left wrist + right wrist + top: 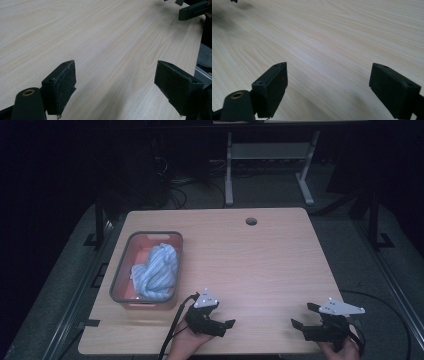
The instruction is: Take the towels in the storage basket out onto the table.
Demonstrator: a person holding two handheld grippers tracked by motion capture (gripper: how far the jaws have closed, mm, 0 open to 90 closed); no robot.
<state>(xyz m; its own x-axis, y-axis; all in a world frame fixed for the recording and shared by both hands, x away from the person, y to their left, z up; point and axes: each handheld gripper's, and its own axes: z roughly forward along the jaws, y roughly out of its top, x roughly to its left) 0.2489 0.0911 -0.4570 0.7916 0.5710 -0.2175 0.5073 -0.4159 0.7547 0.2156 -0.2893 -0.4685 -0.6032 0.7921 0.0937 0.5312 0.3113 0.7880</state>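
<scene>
Both hands sit at the near edge of the table (pixel 260 255), each holding a gripper. On the near right side of the bin (pixel 120 272), just past its corner, the left gripper (pixel 226 326) rests low over the wood with its jaws spread wide — nothing between the pads (pixel 65 82). Well to the right of the bin, close to the table's right edge, the right gripper (pixel 304 316) also has its jaws standing wide apart over bare wood. Inside the bin, at the table's left side, lies a striped blue cloth (pixel 157 270), bunched up — neither gripper touches it.
</scene>
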